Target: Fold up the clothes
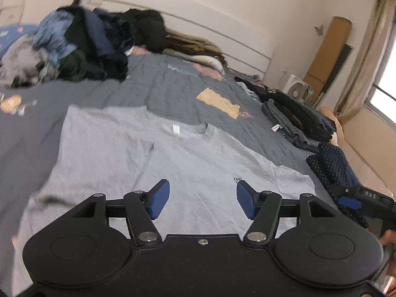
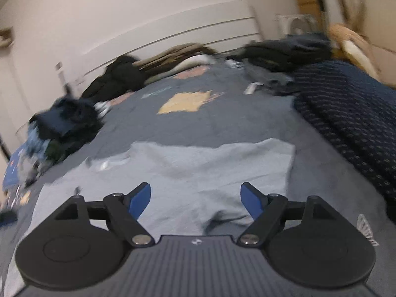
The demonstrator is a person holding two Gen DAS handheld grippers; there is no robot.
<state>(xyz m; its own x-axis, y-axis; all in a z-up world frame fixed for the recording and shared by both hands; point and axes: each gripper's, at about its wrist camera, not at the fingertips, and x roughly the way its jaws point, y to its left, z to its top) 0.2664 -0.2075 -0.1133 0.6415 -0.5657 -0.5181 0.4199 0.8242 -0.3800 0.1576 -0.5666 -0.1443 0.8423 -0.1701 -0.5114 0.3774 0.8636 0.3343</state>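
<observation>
Shirt (image 1: 173, 158) spread flat, both grippers empty.
Your left gripper (image 1: 203, 199) and right gripper (image 2: 195, 200) gape wide; next, pinch a side edge.

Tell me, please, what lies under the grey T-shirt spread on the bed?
The grey T-shirt lies flat on the dark grey quilt. Whatever sits directly beneath the shirt is covered.

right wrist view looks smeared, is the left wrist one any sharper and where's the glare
Right wrist view: motion blur smears the bed, the grey t-shirt and the clothes pile; only the open right gripper is crisp. Left wrist view: sharper, blurred mainly at left around the clothes pile; the window is blown out white. Both bend straight lines.
</observation>
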